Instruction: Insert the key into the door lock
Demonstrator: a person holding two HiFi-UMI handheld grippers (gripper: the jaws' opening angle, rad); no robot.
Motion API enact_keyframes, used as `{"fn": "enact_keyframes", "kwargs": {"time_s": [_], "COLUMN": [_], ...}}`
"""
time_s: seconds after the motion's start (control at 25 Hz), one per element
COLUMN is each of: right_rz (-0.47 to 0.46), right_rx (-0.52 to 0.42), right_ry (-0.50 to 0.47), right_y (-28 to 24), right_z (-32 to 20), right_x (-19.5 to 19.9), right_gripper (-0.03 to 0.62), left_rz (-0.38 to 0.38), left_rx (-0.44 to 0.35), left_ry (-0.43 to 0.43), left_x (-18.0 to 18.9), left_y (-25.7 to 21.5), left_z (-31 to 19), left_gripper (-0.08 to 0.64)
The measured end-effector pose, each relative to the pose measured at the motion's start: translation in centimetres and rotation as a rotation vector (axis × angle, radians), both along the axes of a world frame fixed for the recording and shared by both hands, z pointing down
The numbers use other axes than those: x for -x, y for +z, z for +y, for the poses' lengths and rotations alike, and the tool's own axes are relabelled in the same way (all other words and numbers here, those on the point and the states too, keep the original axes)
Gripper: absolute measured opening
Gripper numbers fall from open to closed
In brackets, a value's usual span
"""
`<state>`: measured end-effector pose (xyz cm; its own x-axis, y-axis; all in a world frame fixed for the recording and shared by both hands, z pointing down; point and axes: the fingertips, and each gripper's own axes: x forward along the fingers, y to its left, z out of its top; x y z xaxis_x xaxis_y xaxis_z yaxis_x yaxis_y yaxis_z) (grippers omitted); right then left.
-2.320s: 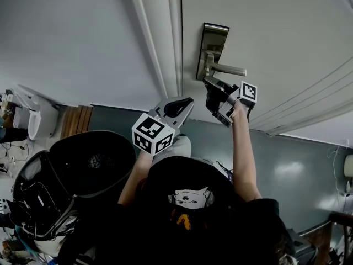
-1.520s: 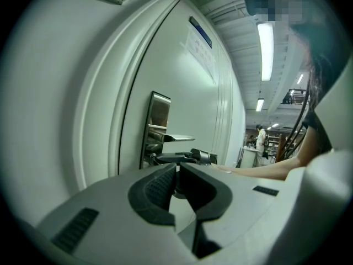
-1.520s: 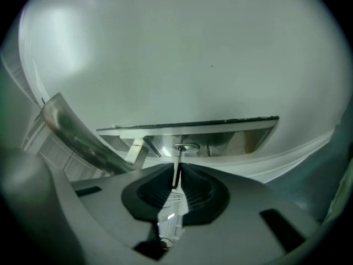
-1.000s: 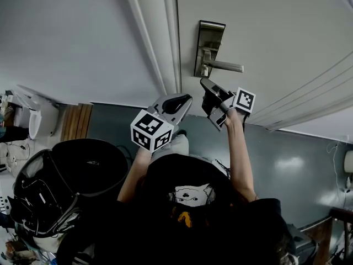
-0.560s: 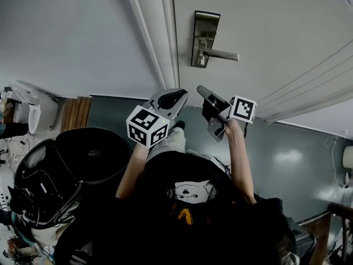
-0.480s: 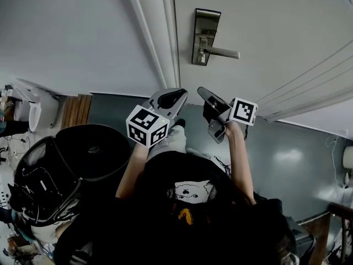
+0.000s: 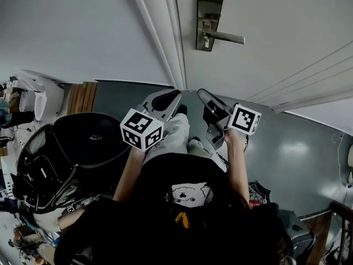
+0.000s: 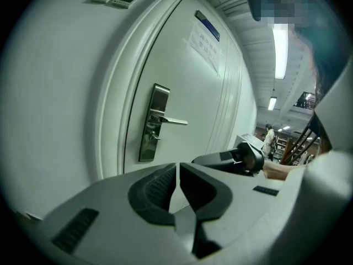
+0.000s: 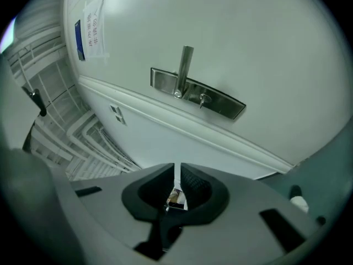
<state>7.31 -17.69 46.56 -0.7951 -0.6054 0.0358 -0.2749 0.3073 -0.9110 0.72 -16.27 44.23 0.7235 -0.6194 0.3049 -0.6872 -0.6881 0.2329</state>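
Note:
A brushed-metal lock plate [image 7: 208, 21] with a lever handle [image 7: 226, 37] sits on the white door. A small metal stub [image 9: 203, 99] sticks out of the plate [image 9: 196, 94] beside the lever; it looks like a key, but I cannot tell for sure. My right gripper [image 7: 203, 95] hangs well below the lock, shut, with nothing reaching past its tips [image 9: 177, 167]. A small brownish speck shows deep behind its pads. My left gripper [image 7: 175, 94] is beside it, shut and empty [image 8: 177, 167], facing the lock plate [image 8: 153, 123].
The white door frame [image 7: 174, 37] runs left of the lock, with a pale wall further left. A black backpack [image 7: 71, 153] lies on the grey floor at my left. My shoe [image 7: 194, 144] stands near the door's foot. A paper notice [image 8: 205, 44] hangs high on the door.
My right gripper was just under the lever 2.3 s ago. Both grippers have since drawn back and down from the lock, and the door now looks further away.

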Motion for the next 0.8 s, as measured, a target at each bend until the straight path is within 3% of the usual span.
{"fn": "enact_keyframes", "kwargs": {"time_s": [0.36, 0.8], "right_rz": [0.018, 0.069], "right_rx": [0.011, -0.004], "right_ry": [0.016, 0.029], "right_y": [0.8, 0.1], "right_z": [2.2, 3.6], "right_x": [1.0, 5.2], "right_gripper": [0.025, 0.025], "left_rz": [-0.017, 0.037], "left_rx": [0.03, 0.012], "left_ry": [0.013, 0.024], "left_x": [1.1, 4.9], "left_y": [0.7, -0.1], "left_z": [2.7, 3.7], "left_gripper": [0.025, 0.025]}}
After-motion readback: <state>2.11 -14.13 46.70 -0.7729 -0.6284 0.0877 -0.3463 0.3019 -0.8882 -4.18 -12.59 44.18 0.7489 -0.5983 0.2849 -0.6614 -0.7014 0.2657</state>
